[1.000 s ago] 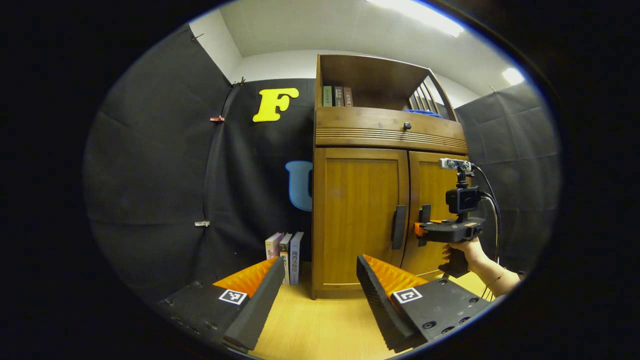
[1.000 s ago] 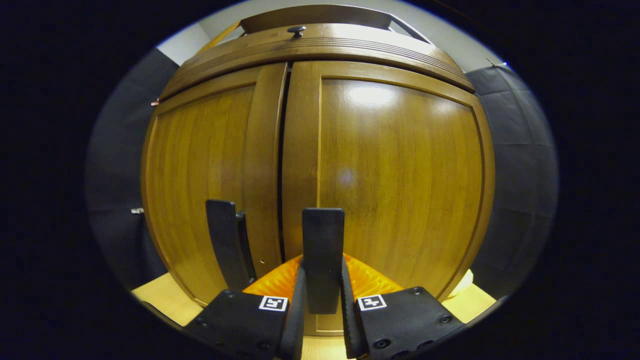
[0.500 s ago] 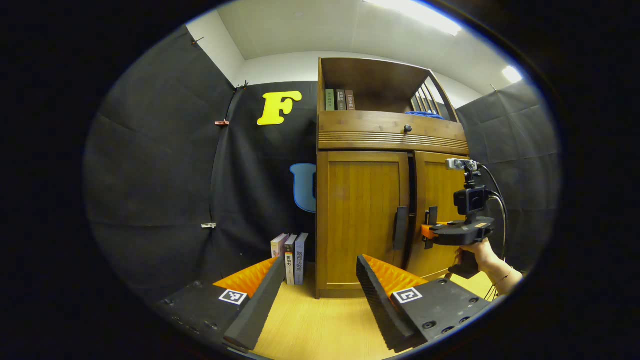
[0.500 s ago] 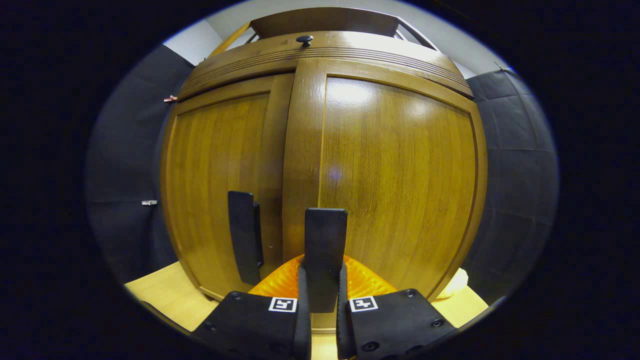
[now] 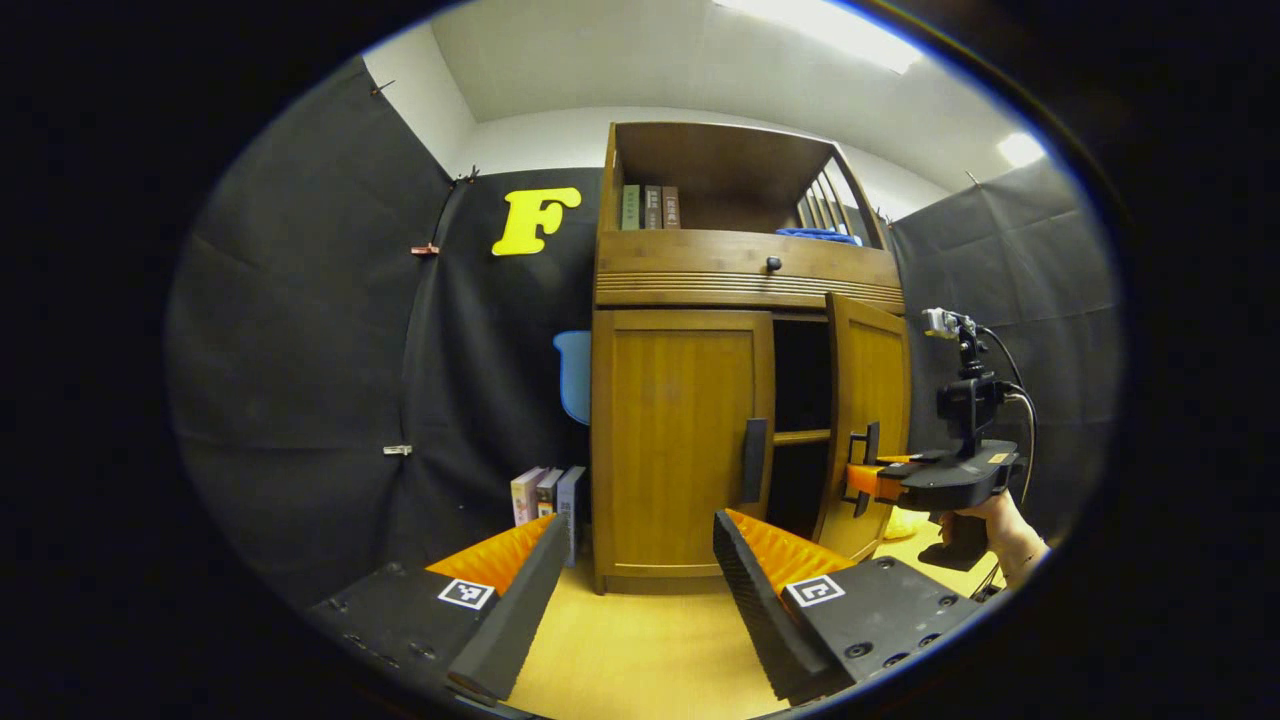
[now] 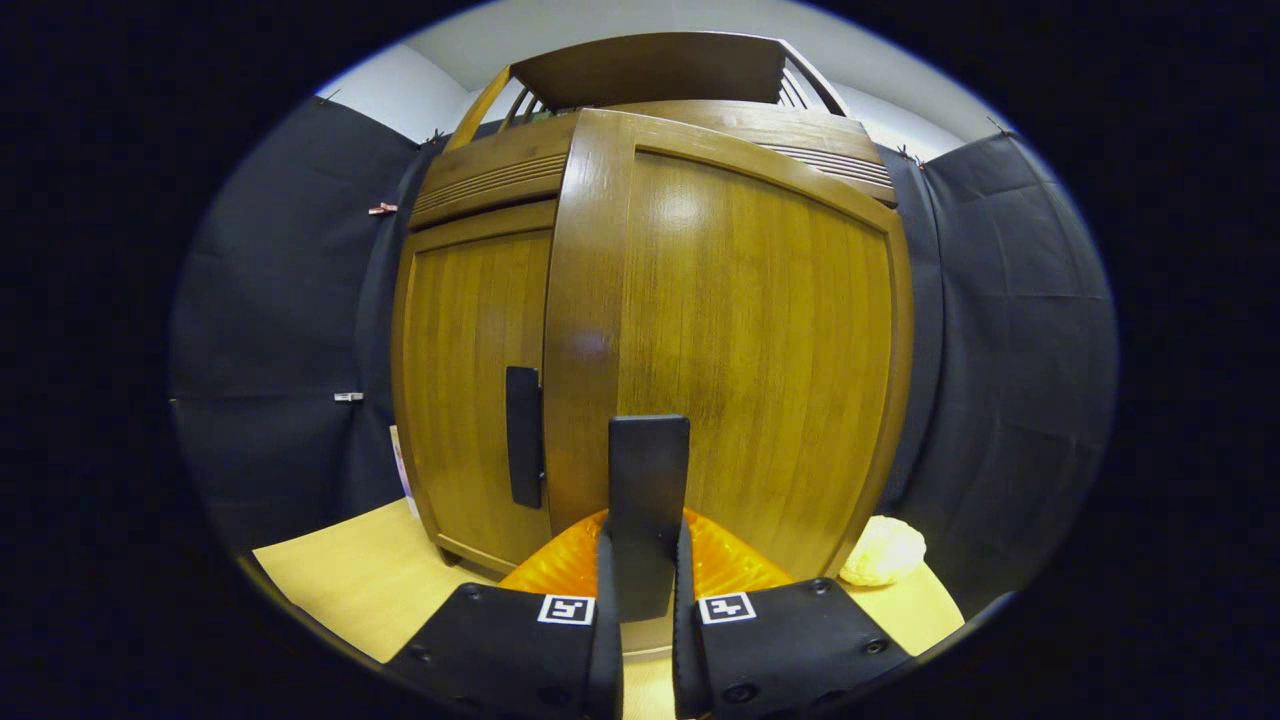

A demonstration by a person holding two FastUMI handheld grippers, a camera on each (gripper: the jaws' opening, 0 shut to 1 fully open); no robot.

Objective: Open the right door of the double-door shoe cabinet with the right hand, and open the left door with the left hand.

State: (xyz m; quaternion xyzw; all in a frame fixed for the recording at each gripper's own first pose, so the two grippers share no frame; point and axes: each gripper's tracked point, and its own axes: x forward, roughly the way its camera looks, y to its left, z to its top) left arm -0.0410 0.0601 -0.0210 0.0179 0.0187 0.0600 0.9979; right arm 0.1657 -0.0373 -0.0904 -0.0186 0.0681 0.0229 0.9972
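cabinet [image 5: 740, 280]: warm brown wood, vertical grain, ribbed band under the shelf
door handles [image 6: 648, 500]: black
knob [image 5: 772, 264]: dark
floor [image 5: 640, 650]: pale yellow wood
lump [image 6: 882, 551] by cabinet: pale yellow
cloth [image 5: 820, 234] on shelf: blue
books [image 5: 545, 495]: pink, grey, lilac spines

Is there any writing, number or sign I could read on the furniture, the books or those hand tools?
No text can be quoted.
Shelf books: spine print is too small to read.
Floor books: spine characters are blurred.
Square tags: black-and-white patterns, no words.
Cabinet and the handle clamped in the right gripper: no writing.
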